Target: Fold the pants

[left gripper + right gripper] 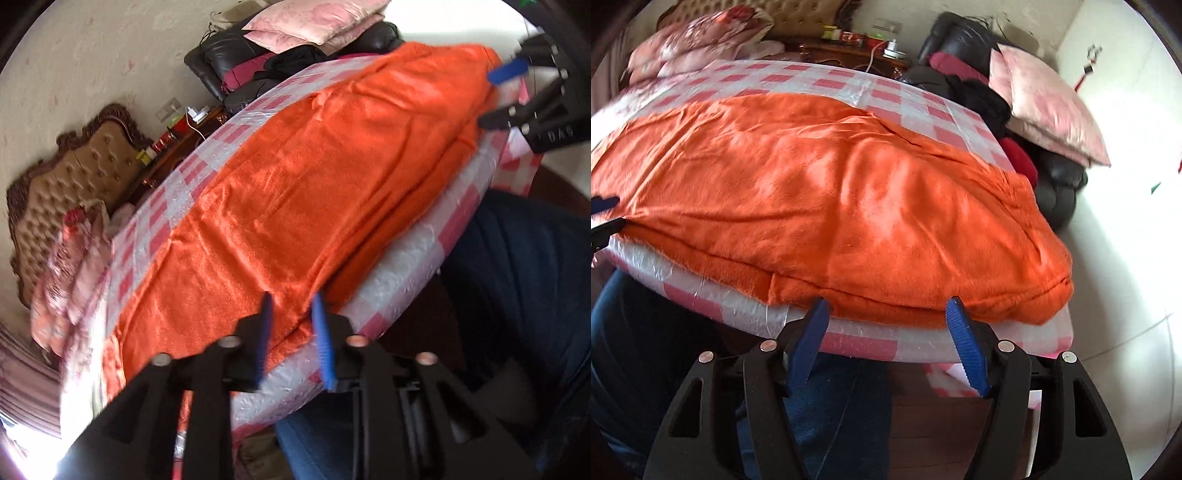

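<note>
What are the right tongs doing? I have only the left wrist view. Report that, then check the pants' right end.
Observer: The right tongs are wide open, tips at the near edge of the orange pants, gripping nothing.
Operator: Give me the right end.
Observer: Its thick seamed hem lies on the checked table, near the right corner.
Operator: Describe the left tongs from there.
Observer: The left tongs straddle the pants' left edge. I cannot tell whether they pinch it.

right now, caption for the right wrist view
Open right gripper at the near edge of orange pants spread on a checkered table.
</note>
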